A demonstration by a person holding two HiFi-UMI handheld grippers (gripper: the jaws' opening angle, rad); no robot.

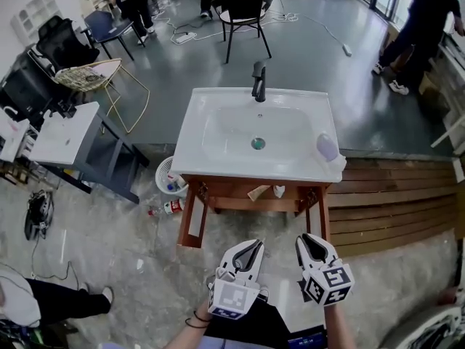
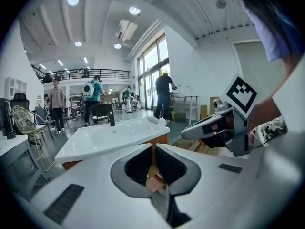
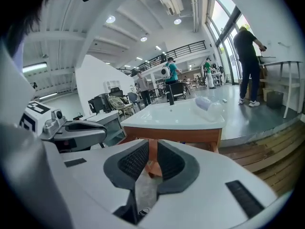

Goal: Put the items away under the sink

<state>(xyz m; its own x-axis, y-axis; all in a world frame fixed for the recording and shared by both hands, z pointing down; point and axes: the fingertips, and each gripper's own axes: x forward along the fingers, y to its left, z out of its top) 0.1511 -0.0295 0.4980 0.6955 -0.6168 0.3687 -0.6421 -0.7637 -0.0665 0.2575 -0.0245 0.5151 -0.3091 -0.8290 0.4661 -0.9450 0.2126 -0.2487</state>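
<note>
Nearest the person, both grippers hung side by side in front of the stand, each empty. The left gripper's (image 1: 253, 246) jaws were all but together, and the right gripper's (image 1: 309, 241) jaws stood a narrow slit apart with nothing between them.

Beyond them, the wooden shelf (image 1: 234, 204) under the sink (image 1: 218, 162) already carried a tan item (image 1: 258, 192) and a small white item (image 1: 279, 190), lying just beside each other. Farther on, a pale purple bottle (image 1: 327, 147) lay on its side on the sink's right rim, well apart from the faucet (image 1: 259, 81) at the back.

The work seemed to sit between items, with one placement finished. The bottle looked like the next thing to put away. That would call for the right gripper to spread its jaws, reach over the rim and close across the bottle's rounded body squarely so it did not roll.
</note>
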